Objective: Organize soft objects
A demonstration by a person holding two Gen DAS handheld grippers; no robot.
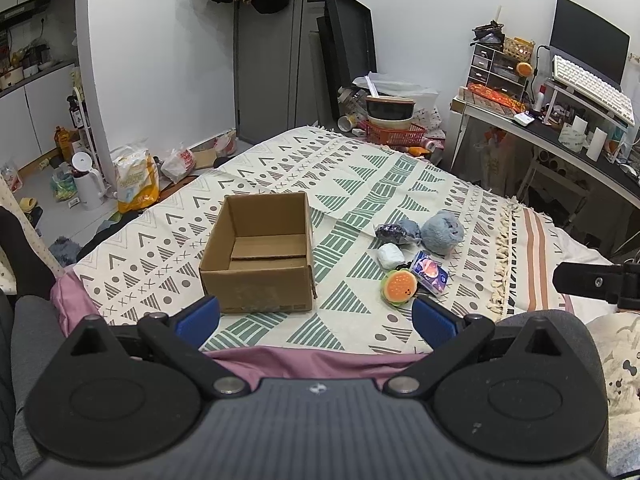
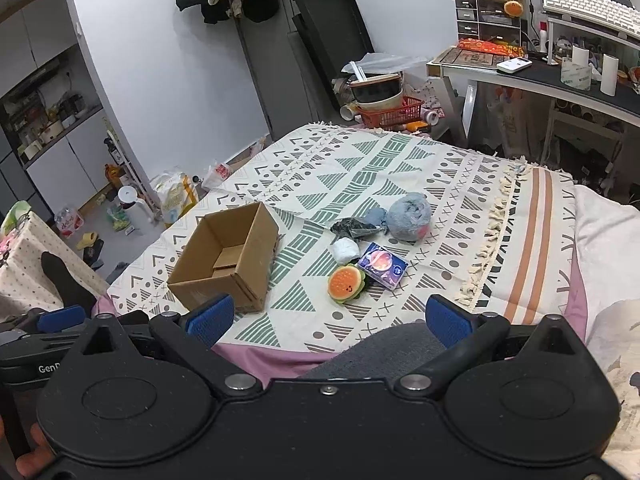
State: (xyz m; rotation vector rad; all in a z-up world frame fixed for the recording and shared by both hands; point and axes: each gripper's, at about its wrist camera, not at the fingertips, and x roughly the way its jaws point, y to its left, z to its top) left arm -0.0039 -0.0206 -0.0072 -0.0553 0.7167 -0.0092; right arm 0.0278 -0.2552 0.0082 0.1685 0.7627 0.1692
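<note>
box (image 1: pixel 256 256): open, nothing inside, on the bed (image 1: pixel 360 184)
toys (image 1: pixel 416 256): beside box, on bed
my fingers: both pairs apart, holding nothing

You can't see the near floor of the cardboard box (image 1: pixel 256 256); its front wall hides it. At four o'clock, the burger toy (image 2: pixel 345 282) covers one corner of the tissue pack (image 2: pixel 382 265). The pack's writing is too small to read.
</note>
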